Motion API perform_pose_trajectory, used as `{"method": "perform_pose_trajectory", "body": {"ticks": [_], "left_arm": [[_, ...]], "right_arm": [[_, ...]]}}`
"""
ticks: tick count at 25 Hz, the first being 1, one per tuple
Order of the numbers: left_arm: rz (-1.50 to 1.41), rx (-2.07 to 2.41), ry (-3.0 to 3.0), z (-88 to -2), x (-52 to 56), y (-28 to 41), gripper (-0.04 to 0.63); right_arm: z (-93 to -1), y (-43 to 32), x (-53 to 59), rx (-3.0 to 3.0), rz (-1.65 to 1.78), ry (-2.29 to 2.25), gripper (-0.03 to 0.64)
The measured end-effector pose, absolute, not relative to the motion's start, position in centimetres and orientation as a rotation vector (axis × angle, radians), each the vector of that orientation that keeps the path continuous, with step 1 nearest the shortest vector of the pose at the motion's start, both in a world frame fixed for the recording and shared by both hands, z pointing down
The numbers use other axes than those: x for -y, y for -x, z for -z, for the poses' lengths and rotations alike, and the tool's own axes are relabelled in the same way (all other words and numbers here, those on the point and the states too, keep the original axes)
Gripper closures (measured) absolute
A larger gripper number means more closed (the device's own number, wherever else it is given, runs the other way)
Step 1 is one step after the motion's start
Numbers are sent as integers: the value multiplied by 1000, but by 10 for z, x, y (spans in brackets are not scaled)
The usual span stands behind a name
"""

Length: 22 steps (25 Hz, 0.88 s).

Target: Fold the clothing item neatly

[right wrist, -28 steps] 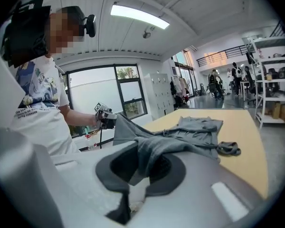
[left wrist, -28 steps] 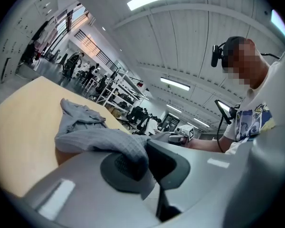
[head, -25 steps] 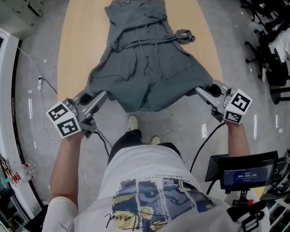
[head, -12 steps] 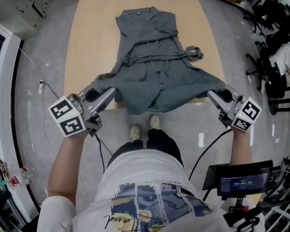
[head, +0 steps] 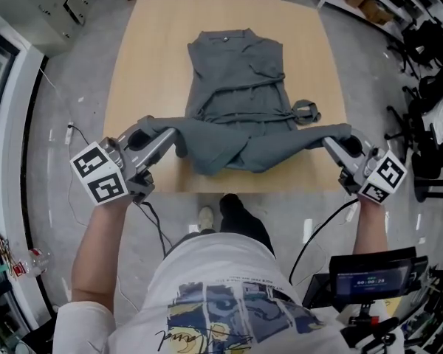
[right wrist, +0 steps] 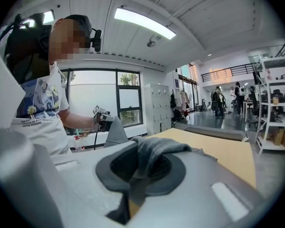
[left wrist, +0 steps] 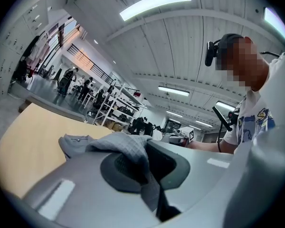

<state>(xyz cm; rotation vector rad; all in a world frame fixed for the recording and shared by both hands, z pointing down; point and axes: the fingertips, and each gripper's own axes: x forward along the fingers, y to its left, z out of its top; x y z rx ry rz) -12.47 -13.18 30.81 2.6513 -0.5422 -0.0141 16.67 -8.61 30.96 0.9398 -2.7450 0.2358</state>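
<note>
Hem of the grey dress is clamped by your left gripper at eight o'clock and your right gripper at four.

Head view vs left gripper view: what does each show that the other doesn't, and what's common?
Head view only: the grey belted garment laid out whole, its near hem held up at both corners, plus the belt loop and a monitor.
Left gripper view only: the left gripper seen close, its jaws shut on a fold of the fabric; ceiling lights and shelving.
Both: the wooden table, the garment's collar end, and the right gripper.
</note>
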Motion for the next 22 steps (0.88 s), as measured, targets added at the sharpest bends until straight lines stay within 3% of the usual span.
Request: {"method": "perform_pose_trajectory", "body": {"ticks": [15, 22], "left_arm": [[-49, 731, -2649, -321, 282, 92, 572], [-122, 772, -2592, -384, 383, 80, 572]], "right_arm": [[-322, -208, 251, 2781, -193, -876, 595], [-393, -218, 356, 2740, -279, -829, 595]]}}
